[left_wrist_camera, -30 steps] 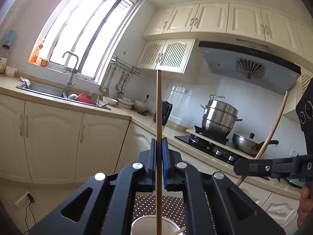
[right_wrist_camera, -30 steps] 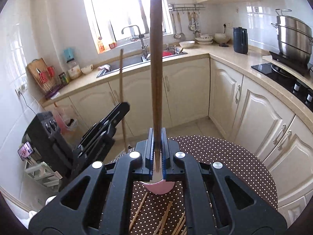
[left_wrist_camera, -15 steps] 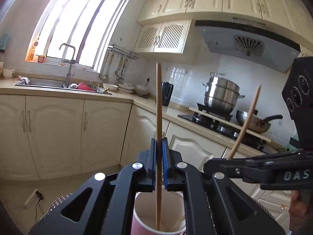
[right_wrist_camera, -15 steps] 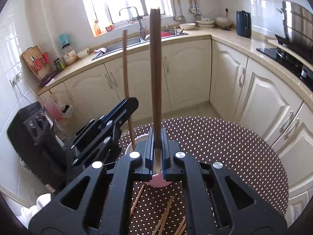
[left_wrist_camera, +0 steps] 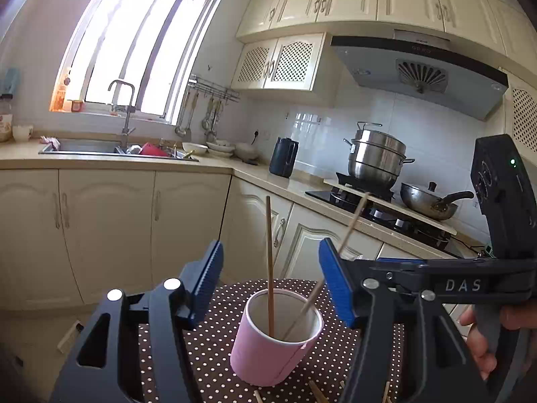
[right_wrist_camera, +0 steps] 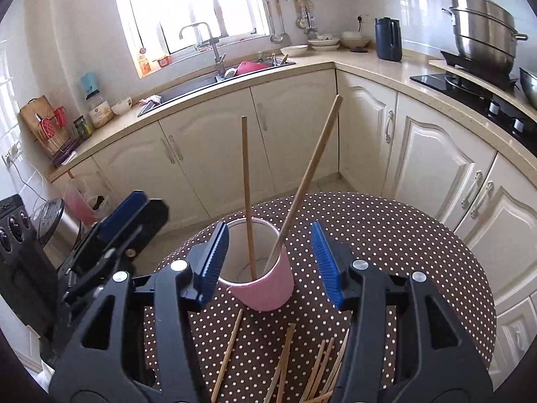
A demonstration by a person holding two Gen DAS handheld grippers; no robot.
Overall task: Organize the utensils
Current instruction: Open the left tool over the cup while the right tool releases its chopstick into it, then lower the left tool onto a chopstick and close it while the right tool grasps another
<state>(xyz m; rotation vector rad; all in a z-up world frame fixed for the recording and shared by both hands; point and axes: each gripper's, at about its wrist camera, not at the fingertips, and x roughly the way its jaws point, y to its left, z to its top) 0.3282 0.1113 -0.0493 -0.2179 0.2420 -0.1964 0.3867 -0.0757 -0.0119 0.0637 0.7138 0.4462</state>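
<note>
A pink cup (left_wrist_camera: 268,352) (right_wrist_camera: 265,288) stands on the dotted round table (right_wrist_camera: 386,235). Two wooden chopsticks stand in it: one nearly upright (left_wrist_camera: 269,262) (right_wrist_camera: 247,194), one leaning right (left_wrist_camera: 335,255) (right_wrist_camera: 308,174). My left gripper (left_wrist_camera: 270,282) is open and empty, its jaws wide either side above the cup. My right gripper (right_wrist_camera: 270,262) is open and empty, straddling the cup. The right gripper shows in the left wrist view (left_wrist_camera: 436,278), and the left gripper in the right wrist view (right_wrist_camera: 124,221). Several loose chopsticks (right_wrist_camera: 285,356) lie on the table near me.
Cream cabinets (right_wrist_camera: 208,154) ring the table. A sink (right_wrist_camera: 214,77) is under the window, a black kettle (right_wrist_camera: 388,38) on the corner counter, a steel pot (left_wrist_camera: 377,159) and wok (left_wrist_camera: 426,201) on the stove.
Both grippers have opened and let go of their chopsticks, which now stand in the pink cup. Both grippers have lowered towards the cup.
</note>
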